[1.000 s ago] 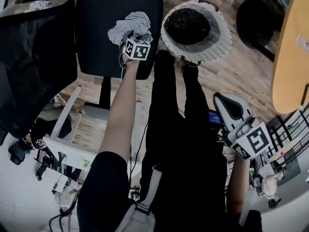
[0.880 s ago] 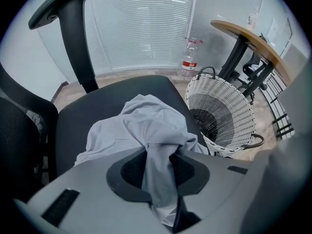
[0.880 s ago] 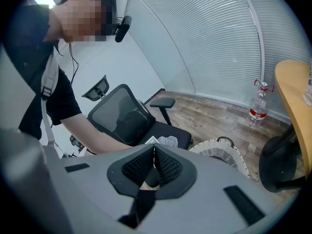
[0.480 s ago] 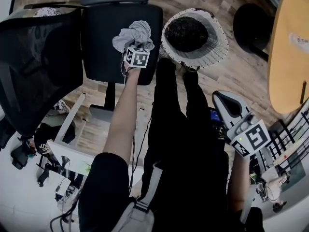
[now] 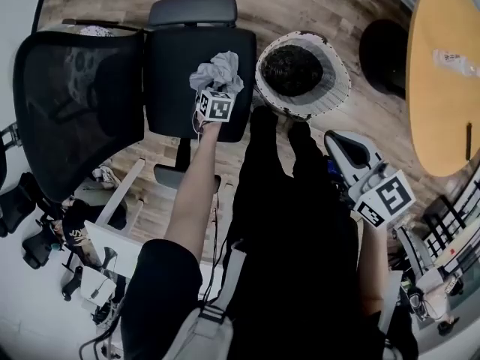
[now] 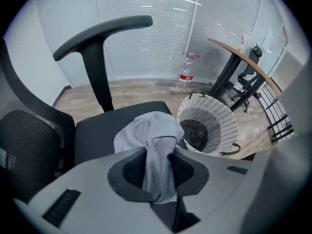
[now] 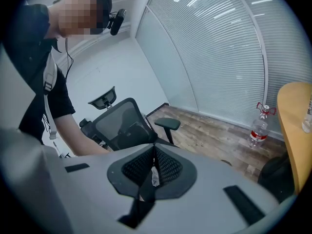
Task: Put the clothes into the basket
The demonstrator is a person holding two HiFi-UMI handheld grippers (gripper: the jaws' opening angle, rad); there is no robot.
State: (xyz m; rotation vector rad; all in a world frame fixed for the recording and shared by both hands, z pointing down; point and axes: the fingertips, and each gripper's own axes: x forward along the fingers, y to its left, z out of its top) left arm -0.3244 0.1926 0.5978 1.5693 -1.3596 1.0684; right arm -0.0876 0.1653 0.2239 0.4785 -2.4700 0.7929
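Just beside the basket: gripping a grey garment with the left gripper.
Pinching the bunched cloth tight between the jaws, outside the basket's rim, over an office chair seat; holding the right gripper well apart from the basket, jaws pressed together on nothing.

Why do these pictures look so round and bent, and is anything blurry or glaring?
Head view: the wide lens blackens the corners, and colours look dim. Left gripper view: the window blinds bow, bright streaks glare near their top, yet the grey cloth is sharp. Right gripper view: the blinds curve strongly and the rim goes black.
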